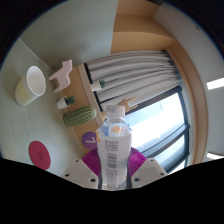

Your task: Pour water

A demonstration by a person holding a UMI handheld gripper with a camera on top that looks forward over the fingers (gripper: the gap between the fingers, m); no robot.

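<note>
Clear plastic water bottle [116,150] stood upright, clamped in your gripper [116,168], with the yellow cup [30,85] well beyond, leftward.

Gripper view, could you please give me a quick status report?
Gripper shut on water bottle, bottle upright. Yellow cup beyond, apart. Green cactus stands between them.

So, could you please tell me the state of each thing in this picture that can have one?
gripper: shut on the water bottle, one pink pad at each side.
water bottle: held between the fingers, white cap seems to be on.
cup: beyond the fingers, apart from the bottle, looks empty.
curtain: partly drawn, window glass shows beside it.
</note>
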